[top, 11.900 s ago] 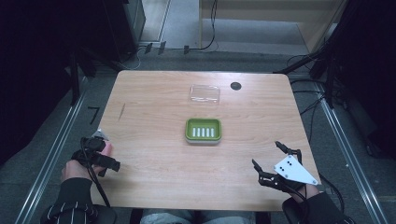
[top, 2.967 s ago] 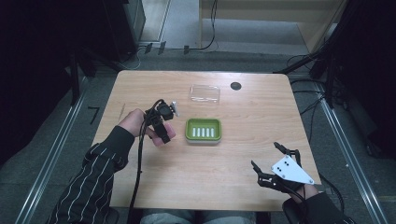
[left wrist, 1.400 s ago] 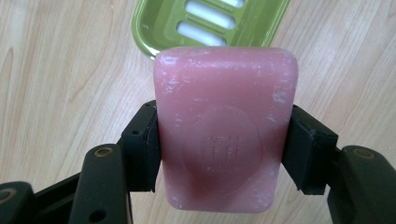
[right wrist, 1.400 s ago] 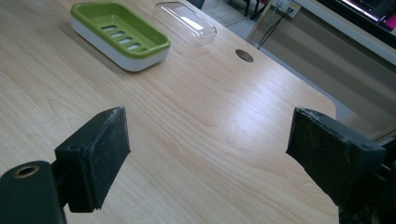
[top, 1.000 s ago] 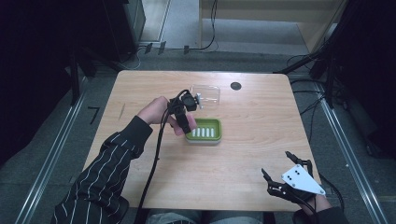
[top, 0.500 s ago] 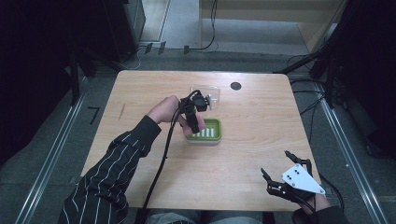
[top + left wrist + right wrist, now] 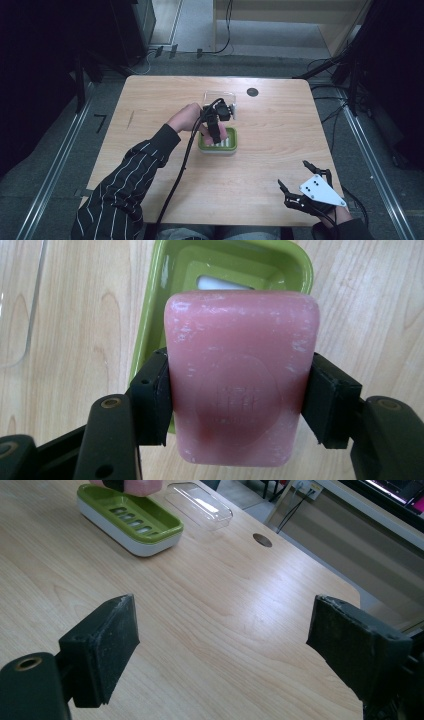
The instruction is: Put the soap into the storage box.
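The left gripper (image 7: 240,405) is clamping a pink soap bar (image 7: 240,375) by its long sides above the green soap dish (image 7: 218,141) mid-worktop; it is probably firm but slick. Right jaws are gaping empty.

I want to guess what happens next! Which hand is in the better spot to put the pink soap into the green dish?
Left. Its tongs already squeeze the pink soap right above the green dish. The right tongs are open, holding nothing, at the table's near edge, apart from the dish.
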A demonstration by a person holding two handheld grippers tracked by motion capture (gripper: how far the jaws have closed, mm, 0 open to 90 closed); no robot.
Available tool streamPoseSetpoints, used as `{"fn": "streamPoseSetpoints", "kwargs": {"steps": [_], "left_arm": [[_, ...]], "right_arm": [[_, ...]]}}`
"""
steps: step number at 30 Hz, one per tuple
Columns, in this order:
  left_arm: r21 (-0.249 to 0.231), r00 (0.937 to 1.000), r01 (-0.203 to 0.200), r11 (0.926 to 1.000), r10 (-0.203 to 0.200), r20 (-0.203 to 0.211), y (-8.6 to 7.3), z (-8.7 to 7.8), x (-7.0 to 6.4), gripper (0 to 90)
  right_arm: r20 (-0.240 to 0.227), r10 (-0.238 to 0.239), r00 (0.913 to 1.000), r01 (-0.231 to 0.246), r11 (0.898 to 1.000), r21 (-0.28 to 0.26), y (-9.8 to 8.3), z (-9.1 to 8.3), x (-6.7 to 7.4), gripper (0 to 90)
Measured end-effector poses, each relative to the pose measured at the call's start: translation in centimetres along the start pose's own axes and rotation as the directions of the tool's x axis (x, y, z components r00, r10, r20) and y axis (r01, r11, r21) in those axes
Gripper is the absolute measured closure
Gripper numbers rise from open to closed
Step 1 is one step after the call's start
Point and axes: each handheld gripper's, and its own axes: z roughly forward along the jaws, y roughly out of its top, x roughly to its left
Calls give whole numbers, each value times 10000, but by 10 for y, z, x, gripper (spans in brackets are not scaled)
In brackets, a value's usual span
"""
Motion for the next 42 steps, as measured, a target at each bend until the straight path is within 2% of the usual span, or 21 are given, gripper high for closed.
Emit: {"fn": "streamPoseSetpoints", "kwargs": {"steps": [3, 9, 12, 15, 18, 28, 39, 42], "left_arm": [[36, 9997, -233, 9997, 233, -15, 1, 2, 0, 387], [33, 9994, -336, 9994, 337, -37, 2, 8, 2, 387], [68, 9982, -589, 9982, 590, -62, 3, 11, 4, 387], [101, 9964, -794, 9968, 796, -294, 4, 13, 4, 387], [-43, 9944, -998, 9950, 996, -354, 4, 16, 4, 387], [83, 9902, -1274, 9918, 1277, -569, 6, 27, 7, 387], [363, 9843, -1718, 9845, 1731, -355, 5, 39, 8, 386], [349, 9841, -1734, 9842, 1746, -333, 5, 40, 8, 385]], "right_arm": [[3, 0, 10000, 0, 10000, 3, 0, 0, 0, 132], [-8, -8, 10000, 8, 10000, 40, 0, 0, 1, 132], [-15, -33, 10000, 33, 10000, 63, 0, 0, 1, 132], [-28, -41, 10000, 41, 10000, 56, 0, 0, 1, 132], [-29, -52, 10000, 53, 10000, 68, 0, 0, 1, 132], [-35, -52, 10000, 52, 10000, 67, 0, 0, 1, 132], [-29, -89, 10000, 89, 9999, 50, 0, 0, 1, 132], [-31, -91, 10000, 91, 9999, 52, 0, 0, 1, 132]]}}
